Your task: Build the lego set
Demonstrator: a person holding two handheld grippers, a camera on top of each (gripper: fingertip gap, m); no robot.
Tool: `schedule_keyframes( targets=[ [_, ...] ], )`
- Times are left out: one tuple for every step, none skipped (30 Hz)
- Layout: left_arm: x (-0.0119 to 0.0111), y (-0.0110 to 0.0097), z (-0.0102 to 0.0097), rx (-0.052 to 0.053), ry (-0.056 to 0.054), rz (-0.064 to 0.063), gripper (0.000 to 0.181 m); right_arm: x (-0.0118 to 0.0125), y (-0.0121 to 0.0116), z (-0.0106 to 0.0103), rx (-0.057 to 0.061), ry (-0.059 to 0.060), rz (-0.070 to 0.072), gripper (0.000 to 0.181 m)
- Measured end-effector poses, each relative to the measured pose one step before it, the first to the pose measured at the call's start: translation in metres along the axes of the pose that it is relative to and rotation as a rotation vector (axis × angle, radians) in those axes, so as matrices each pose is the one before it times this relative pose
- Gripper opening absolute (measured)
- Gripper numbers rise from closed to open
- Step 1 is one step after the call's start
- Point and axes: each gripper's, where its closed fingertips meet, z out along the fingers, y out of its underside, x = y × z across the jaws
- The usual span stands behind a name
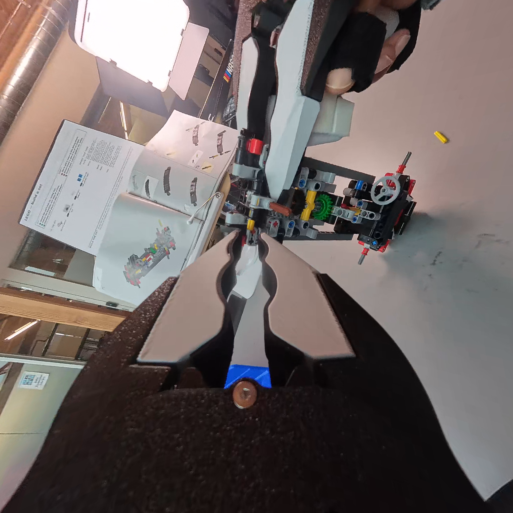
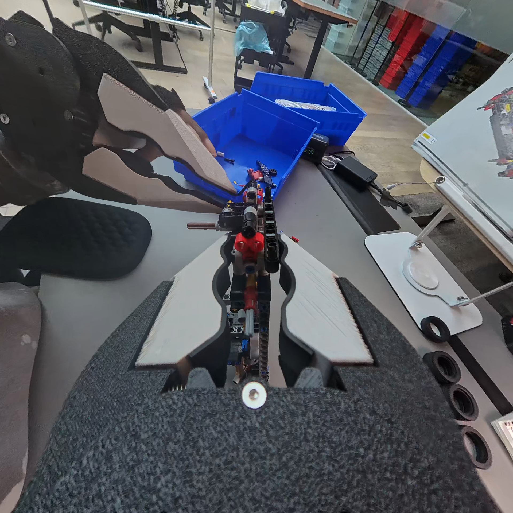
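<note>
The right gripper point(image 2: 254, 244) clamps the Technic car chassis point(image 2: 254, 249) between its ribbed pale fingers, holding it steady above the grey table point(image 1: 444, 277), likely as a brace. The left gripper point(image 1: 248, 236) comes in from the side, tips nearly together, pinching a small grey connector point(image 1: 252, 238) at the frame's end, probably seating it. The chassis is hard, knobbly plastic: black perforated beams, a green gear point(image 1: 323, 206), a grey steering wheel point(image 1: 385, 190). The open instruction booklet point(image 1: 155, 200) stands propped nearby for reference.
</note>
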Motion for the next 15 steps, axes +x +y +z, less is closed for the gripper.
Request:
schedule_keyframes(
  targets=[
    [0.00079,-0.00026,0.00053,-0.0062,-0.0044,0.0239,0.007,-0.00056,-0.00015,0.00109,-0.0033,-0.0002,-0.0031,0.027],
    [-0.00037,-0.00066,0.00038,-0.0029,-0.0136,0.0267,0.005,-0.00047,-0.00014,0.00108,-0.0032,0.0010,-0.0005,0.027],
    [-0.00002,0.00011,0.00073,-0.0088,-0.0108,0.0261,0.003,-0.00101,-0.00027,0.00123,-0.0014,-0.0019,-0.0036,0.027],
    [0.00008,0.00165,0.00147,-0.0183,-0.0078,0.0241,0.003,-0.00029,-0.00036,0.00150,-0.0021,0.0024,-0.0021,0.027],
    [-0.00051,0.00215,0.00124,-0.0183,-0.0100,0.0276,0.003,0.00121,0.00008,0.00141,-0.0044,0.0105,-0.0047,0.027],
    [0.00028,0.00172,0.00073,-0.0135,-0.0033,0.0267,0.003,0.00057,0.00027,0.00130,-0.0062,0.0033,-0.0008,0.027],
    [0.00082,0.00190,0.00080,-0.0142,0.0018,0.0203,0.003,0.00008,0.00065,0.00141,-0.0093,0.0001,-0.0008,0.027],
    [0.00104,0.00196,0.00080,-0.0115,0.0023,0.0161,0.003,0.00010,0.00089,0.00143,-0.0100,0.0031,-0.0079,0.027],
    [0.00127,0.00224,0.00123,-0.0107,0.0025,0.0145,0.003,0.00007,0.00121,0.00149,-0.0118,0.0052,-0.0109,0.027],
    [0.00129,0.00237,0.00116,-0.0105,0.0024,0.0136,0.003,0.00024,0.00126,0.00182,-0.0113,0.0066,-0.0126,0.027],
    [0.00106,0.00199,0.00088,-0.0087,0.0041,0.0020,0.002,0.00030,0.00064,0.00198,-0.0068,0.0045,-0.0032,0.027],
    [0.00116,0.00132,0.00059,-0.0003,0.0110,-0.0145,0.002,0.00007,0.00072,0.00124,-0.0085,-0.0023,-0.0076,0.026],
    [0.00154,0.00112,0.00091,0.0050,0.0182,-0.0288,0.001,0.00031,0.00066,0.00113,-0.0076,-0.0014,-0.0036,0.026],
    [0.00186,0.00205,0.00143,0.0035,0.0155,-0.0179,0.001,0.00059,0.00125,0.00150,-0.0045,0.0012,-0.0004,0.026],
    [0.00221,0.00252,0.00197,-0.0007,0.0079,-0.0003,0.000,0.00103,0.00184,0.00203,-0.0032,0.0006,0.0100,0.026]
  ],
)
